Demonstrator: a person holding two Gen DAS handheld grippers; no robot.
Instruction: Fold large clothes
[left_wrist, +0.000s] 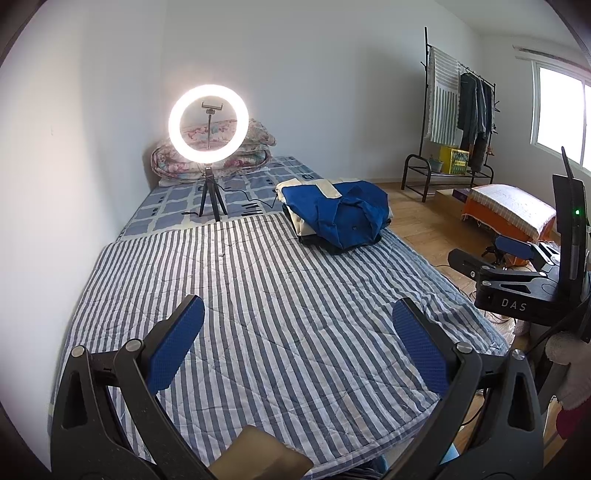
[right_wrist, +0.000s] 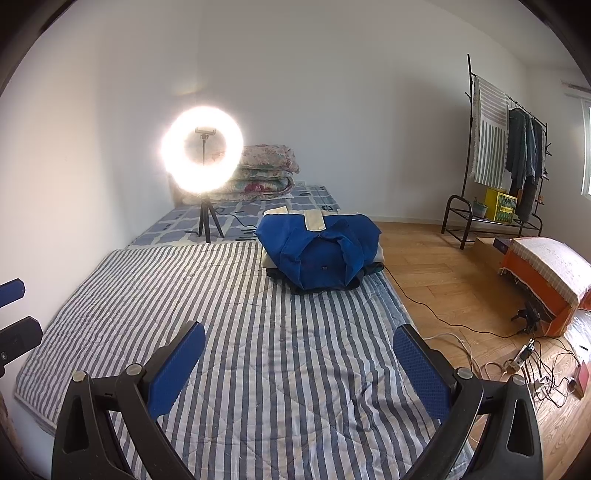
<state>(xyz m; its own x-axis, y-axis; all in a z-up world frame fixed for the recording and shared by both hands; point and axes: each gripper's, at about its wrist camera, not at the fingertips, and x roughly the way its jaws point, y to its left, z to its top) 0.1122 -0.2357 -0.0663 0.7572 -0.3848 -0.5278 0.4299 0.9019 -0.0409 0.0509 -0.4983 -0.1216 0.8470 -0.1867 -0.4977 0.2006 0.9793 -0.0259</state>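
Left gripper (left_wrist: 297, 345): blue-padded jaws spread wide, holding nothing, above the striped quilt (left_wrist: 258, 295).
Right gripper (right_wrist: 299, 363): jaws spread wide too, empty, over the same quilt.
Clothes: blue jacket (right_wrist: 319, 251) tops a folded stack, well ahead of both jaws, slightly right.
Ring light (right_wrist: 202, 153): glowing on a tripod, ahead-left, beyond the quilt.

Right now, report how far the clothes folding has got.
Done: a blue garment lies folded on top of a stack of clothes at the far end of the striped quilt. In hand: nothing; the left gripper and right gripper are both open and empty above the quilt. Left: clothes hang on the rack; whether they are part of the job is unclear.
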